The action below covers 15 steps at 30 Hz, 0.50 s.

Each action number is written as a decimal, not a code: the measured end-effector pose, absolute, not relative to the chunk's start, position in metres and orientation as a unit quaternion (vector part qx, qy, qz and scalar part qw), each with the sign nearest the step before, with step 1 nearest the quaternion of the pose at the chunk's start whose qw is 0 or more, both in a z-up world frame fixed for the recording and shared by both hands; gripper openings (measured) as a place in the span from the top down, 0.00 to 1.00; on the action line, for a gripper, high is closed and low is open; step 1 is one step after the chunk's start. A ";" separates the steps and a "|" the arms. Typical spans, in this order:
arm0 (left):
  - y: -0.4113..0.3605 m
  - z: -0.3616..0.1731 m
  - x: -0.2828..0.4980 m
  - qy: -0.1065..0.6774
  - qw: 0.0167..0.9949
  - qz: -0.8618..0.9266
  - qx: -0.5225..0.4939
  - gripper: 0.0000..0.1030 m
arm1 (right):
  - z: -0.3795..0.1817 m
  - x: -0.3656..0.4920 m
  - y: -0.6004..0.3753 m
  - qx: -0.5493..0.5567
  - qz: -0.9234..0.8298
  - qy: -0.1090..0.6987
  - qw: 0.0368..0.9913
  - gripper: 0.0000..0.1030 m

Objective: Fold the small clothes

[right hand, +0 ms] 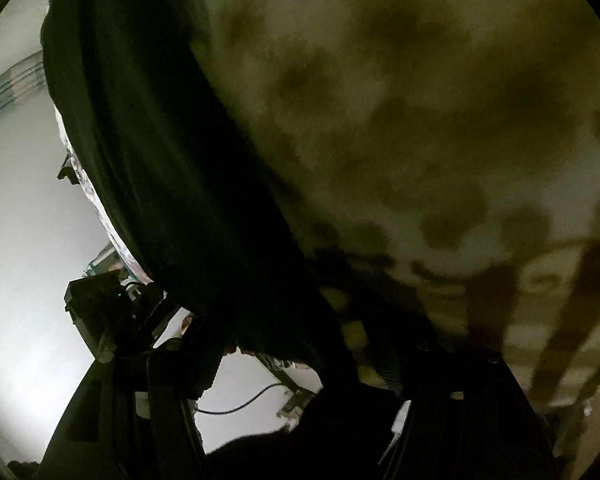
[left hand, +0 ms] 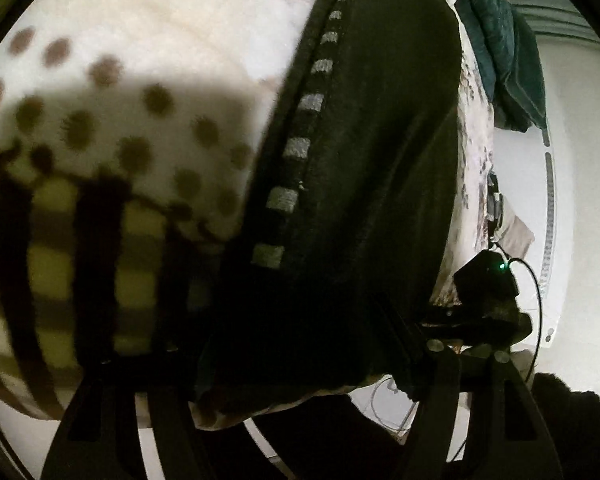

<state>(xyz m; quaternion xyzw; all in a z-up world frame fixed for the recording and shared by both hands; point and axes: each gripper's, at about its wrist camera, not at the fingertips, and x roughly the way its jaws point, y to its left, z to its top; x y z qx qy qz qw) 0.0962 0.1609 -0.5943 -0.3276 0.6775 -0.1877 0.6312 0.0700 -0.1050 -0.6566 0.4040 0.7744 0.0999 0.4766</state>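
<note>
A dark garment (left hand: 360, 160) with a line of grey rectangles down one seam hangs close before the left wrist camera. Its lower hem drapes over my left gripper (left hand: 300, 396), which looks shut on the cloth. In the right wrist view the same dark garment (right hand: 160, 180) runs from the upper left down to my right gripper (right hand: 296, 364), which looks shut on its edge. The fingertips of both grippers are hidden by dark cloth. My right gripper also shows in the left wrist view (left hand: 484, 300) at the garment's right edge.
A cream blanket with brown dots and dark stripes (left hand: 100, 140) fills the space behind the garment in both views (right hand: 420, 140). A dark green cloth (left hand: 504, 52) lies at the upper right. A white floor or wall (left hand: 580, 160) and a black cable (right hand: 240, 404) show beyond.
</note>
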 end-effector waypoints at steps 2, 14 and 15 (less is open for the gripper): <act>0.161 -0.592 0.095 0.670 0.634 -0.189 -0.335 0.37 | -0.655 0.068 -0.099 0.401 0.100 0.772 0.483 0.33; 0.166 -0.543 0.088 0.642 0.645 -0.181 -0.373 0.91 | -0.584 0.076 -0.095 0.450 0.141 0.715 0.516 0.89; 0.166 -0.536 0.090 0.635 0.650 -0.184 -0.375 0.91 | -0.571 0.082 -0.090 0.448 0.148 0.709 0.525 0.89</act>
